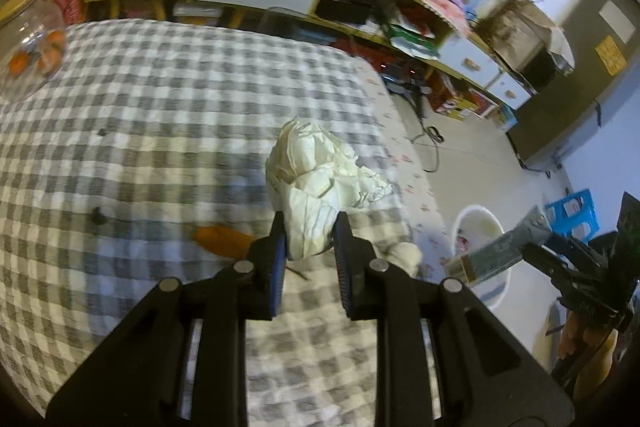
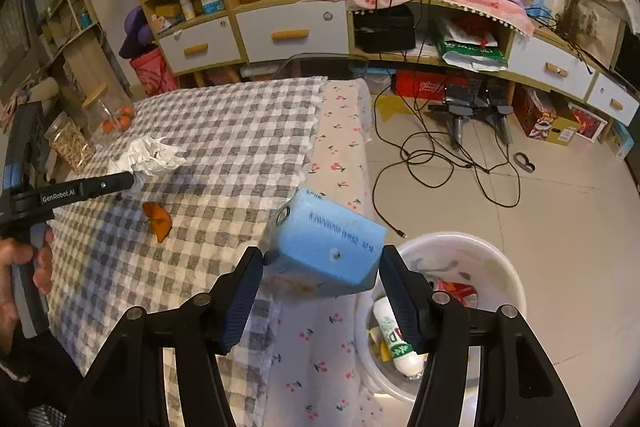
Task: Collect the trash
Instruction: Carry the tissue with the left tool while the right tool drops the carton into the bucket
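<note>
My left gripper is shut on a crumpled white paper wad, held above the grey checked tablecloth; the wad also shows in the right wrist view. An orange peel lies on the cloth just left of the left gripper, and shows in the right wrist view. My right gripper is shut on a blue carton, held by the table's edge, beside a white trash bin. The bin holds a bottle and wrappers.
A clear jar with oranges stands at the table's far left. A jar of snacks stands beside it. Cables lie on the floor before low drawer cabinets. A blue stool stands past the bin.
</note>
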{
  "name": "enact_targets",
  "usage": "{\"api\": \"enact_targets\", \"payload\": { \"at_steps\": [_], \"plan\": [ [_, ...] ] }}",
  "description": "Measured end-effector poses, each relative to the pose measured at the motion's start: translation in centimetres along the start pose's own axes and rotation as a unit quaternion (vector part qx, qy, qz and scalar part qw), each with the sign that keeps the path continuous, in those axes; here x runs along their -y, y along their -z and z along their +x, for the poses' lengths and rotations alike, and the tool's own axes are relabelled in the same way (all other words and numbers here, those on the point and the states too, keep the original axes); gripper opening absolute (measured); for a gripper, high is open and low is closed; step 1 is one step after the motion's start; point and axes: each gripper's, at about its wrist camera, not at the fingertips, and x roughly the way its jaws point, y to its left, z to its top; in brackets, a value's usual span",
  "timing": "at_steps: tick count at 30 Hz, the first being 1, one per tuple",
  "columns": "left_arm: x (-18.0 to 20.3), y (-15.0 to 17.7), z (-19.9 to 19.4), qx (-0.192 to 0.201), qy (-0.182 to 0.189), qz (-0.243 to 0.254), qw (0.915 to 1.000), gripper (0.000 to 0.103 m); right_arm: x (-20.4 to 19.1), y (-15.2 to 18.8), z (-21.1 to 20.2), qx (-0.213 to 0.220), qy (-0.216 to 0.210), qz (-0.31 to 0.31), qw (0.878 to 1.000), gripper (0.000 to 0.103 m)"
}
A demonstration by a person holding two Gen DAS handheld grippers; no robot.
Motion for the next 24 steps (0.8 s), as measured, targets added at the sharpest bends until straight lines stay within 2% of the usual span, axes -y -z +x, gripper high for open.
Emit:
{"api": "enact_targets", "payload": {
  "at_steps": [15,24],
  "plan": [
    [7.7,2.0,1.7,-0.019,0.051,0.066,0.9963,0.024,7.1,3.2,-4.0,0.013,0.05,0.047,0.998,0.06],
    [12.5,3.3,3.8,-0.037,0.08,0.098,0.9912,0.024,11.0,4.8,-4.7,0.011,0.085,0.077,0.993,0.06]
  ]
}}
